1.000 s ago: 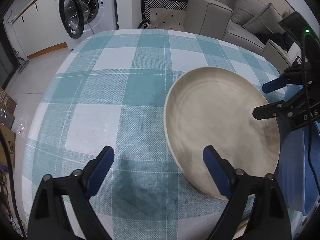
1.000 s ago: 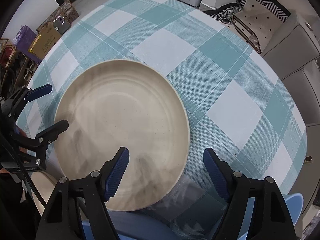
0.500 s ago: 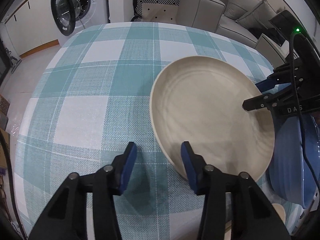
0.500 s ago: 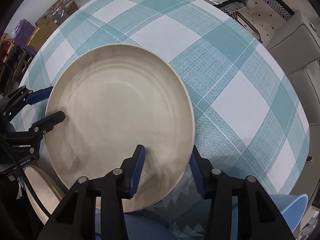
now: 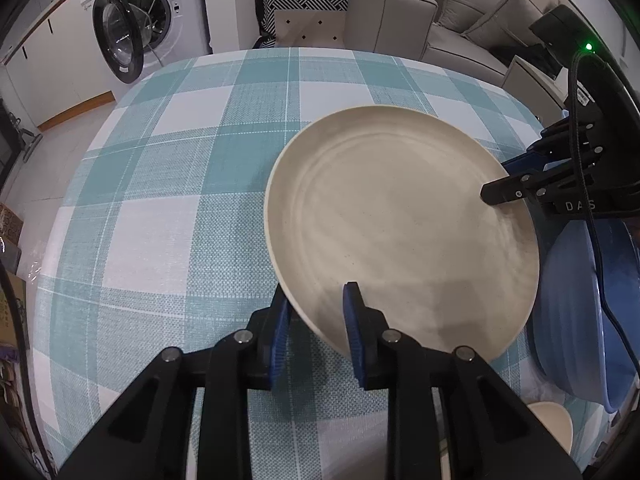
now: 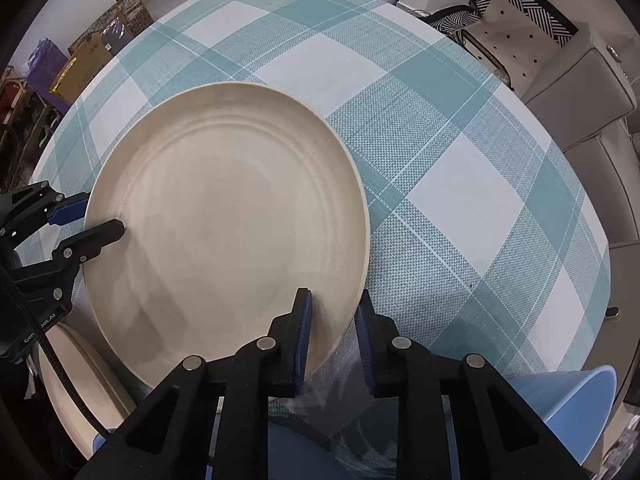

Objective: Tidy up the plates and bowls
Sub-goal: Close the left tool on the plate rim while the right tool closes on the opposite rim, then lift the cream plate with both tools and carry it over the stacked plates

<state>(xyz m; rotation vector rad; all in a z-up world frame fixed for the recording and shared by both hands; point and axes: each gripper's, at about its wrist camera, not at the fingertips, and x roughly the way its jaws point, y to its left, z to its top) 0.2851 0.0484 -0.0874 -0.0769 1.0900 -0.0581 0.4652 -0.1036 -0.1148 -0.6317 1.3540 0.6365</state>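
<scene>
A large beige plate point(image 5: 400, 224) is held tilted above the checked tablecloth point(image 5: 160, 184). My left gripper point(image 5: 318, 336) is shut on its near rim. My right gripper point(image 6: 332, 332) is shut on the opposite rim of the same plate point(image 6: 224, 216). The right gripper also shows in the left wrist view point(image 5: 520, 180) at the plate's right rim. The left gripper shows in the right wrist view point(image 6: 86, 224) at the plate's left rim.
A blue plate point(image 5: 576, 312) lies at the right under the beige one. A small beige bowl point(image 5: 552, 424) sits near it. Another beige plate point(image 6: 80, 392) and a light blue bowl point(image 6: 576, 408) lie at the near edge. A washing machine point(image 5: 140, 28) and sofa point(image 5: 448, 28) stand beyond the table.
Both grippers went from wide open to shut on the beige plate's rims. The plate now sits higher and more centred in both views.
</scene>
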